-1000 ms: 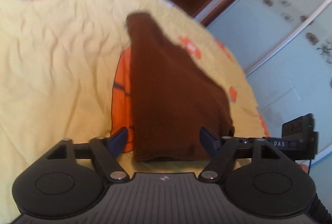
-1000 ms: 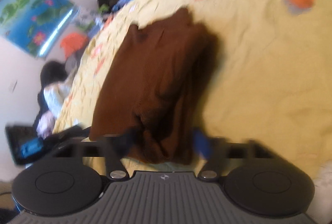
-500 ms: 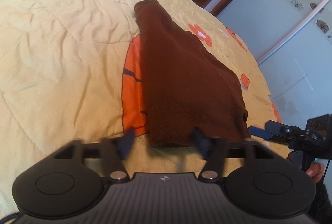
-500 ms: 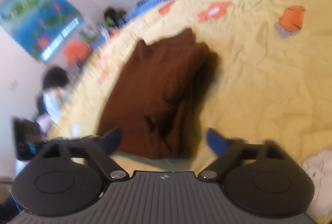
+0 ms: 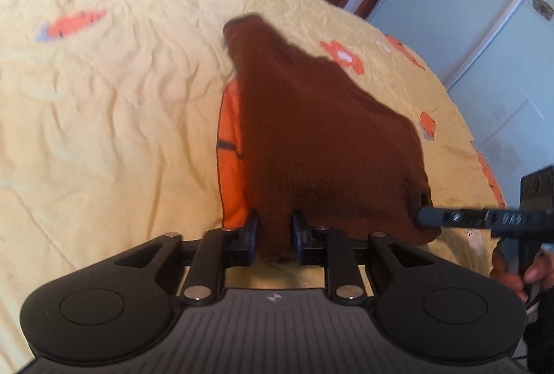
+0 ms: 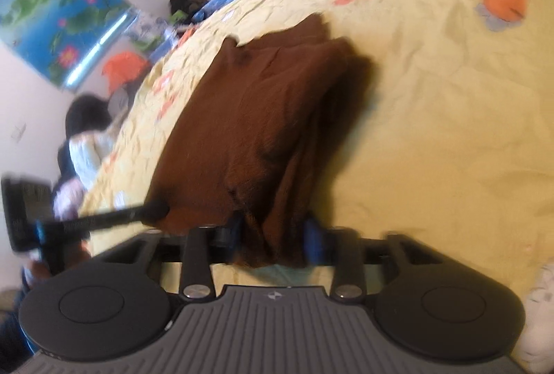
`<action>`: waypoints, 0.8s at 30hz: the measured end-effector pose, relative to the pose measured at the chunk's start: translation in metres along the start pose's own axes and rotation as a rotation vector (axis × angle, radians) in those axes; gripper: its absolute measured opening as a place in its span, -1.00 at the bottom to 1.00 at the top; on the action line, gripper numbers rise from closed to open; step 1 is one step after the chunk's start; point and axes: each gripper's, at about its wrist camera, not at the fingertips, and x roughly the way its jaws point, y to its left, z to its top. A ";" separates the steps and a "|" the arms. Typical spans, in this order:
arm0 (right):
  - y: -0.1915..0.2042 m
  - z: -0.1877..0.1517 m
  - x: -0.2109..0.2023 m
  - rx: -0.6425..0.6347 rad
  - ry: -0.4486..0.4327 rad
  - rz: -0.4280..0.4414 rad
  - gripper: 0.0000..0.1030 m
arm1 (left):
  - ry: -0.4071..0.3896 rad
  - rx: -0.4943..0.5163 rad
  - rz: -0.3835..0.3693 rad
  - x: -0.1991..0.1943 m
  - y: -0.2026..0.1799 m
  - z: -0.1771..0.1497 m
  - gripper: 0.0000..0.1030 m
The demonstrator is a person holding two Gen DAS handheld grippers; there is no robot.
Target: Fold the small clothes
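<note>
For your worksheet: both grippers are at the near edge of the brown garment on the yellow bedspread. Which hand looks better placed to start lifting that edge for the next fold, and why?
Probably the left. The left gripper has just closed on a thin, flat part of the brown garment. The right gripper brackets a thick bunched fold, jaws wider.

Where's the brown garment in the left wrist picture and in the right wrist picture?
Left wrist: brown garment fills the centre, near edge between the left gripper jaws.
Right wrist: it lies centre-left, near edge between the right gripper jaws.
Shared landmark: yellow bedspread with orange flowers.
</note>
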 end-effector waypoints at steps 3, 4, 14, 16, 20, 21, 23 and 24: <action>0.000 0.019 -0.031 -0.001 -0.165 -0.035 0.52 | -0.128 0.094 0.010 -0.025 -0.019 0.006 -0.08; 0.002 0.029 -0.034 0.003 -0.198 -0.032 0.52 | -0.161 0.125 0.013 -0.026 -0.028 0.011 0.17; 0.017 0.097 0.080 -0.125 -0.077 -0.035 0.51 | -0.092 0.413 0.098 0.067 -0.079 0.005 0.49; 0.017 0.109 0.078 -0.075 -0.050 -0.040 0.49 | -0.091 0.401 0.089 0.065 -0.078 0.005 0.49; 0.046 0.121 0.068 -0.110 -0.097 -0.045 0.52 | -0.102 0.386 0.079 0.067 -0.074 0.005 0.54; 0.057 0.124 0.072 -0.126 -0.090 -0.002 0.55 | -0.102 0.391 0.082 0.068 -0.075 0.004 0.59; 0.077 0.129 0.094 -0.168 -0.048 0.046 0.63 | -0.101 0.405 0.088 0.070 -0.078 0.002 0.65; 0.082 0.132 0.111 -0.186 -0.016 0.046 0.69 | -0.102 0.412 0.092 0.070 -0.077 0.001 0.66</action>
